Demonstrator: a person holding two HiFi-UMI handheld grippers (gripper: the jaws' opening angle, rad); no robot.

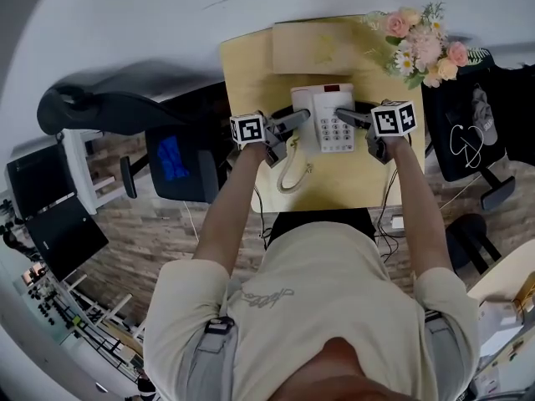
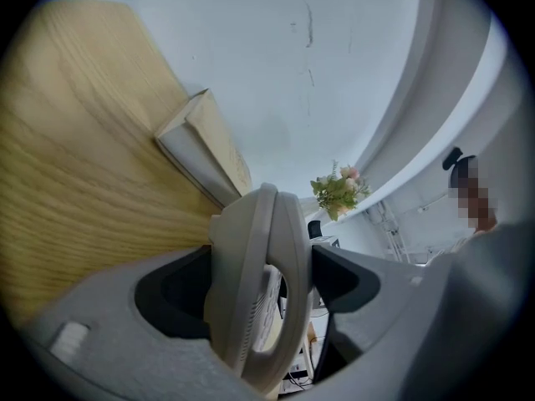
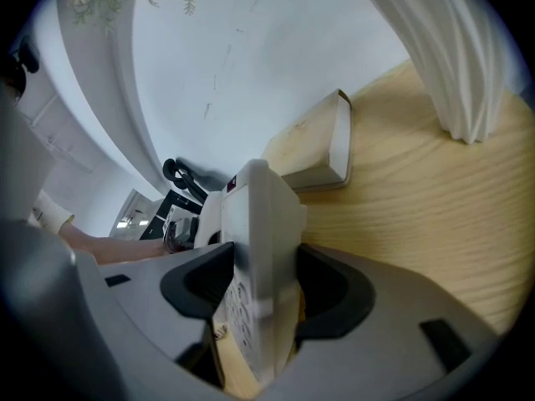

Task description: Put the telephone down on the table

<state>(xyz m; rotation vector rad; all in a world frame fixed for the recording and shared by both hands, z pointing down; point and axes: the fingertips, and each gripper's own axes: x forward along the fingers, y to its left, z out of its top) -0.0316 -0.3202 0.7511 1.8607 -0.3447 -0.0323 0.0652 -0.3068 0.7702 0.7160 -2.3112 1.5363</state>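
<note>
A white telephone point(image 1: 328, 117) with a keypad is held between both grippers over the light wooden table point(image 1: 242, 65). Whether it touches the tabletop I cannot tell. My left gripper point(image 1: 299, 119) is shut on the handset side point(image 2: 259, 266). My right gripper point(image 1: 344, 116) is shut on the right edge of the telephone's base point(image 3: 257, 257), with the keys facing left in that view. The coiled cord point(image 1: 292, 170) trails down towards the table's front edge. Both jaws' pads press flat against the plastic.
A flat cardboard box point(image 1: 313, 47) lies at the back of the table against the white wall. A bunch of artificial flowers point(image 1: 422, 44) stands at the back right corner. Black office chairs stand to the left point(image 1: 171, 161) and the right point(image 1: 468, 136).
</note>
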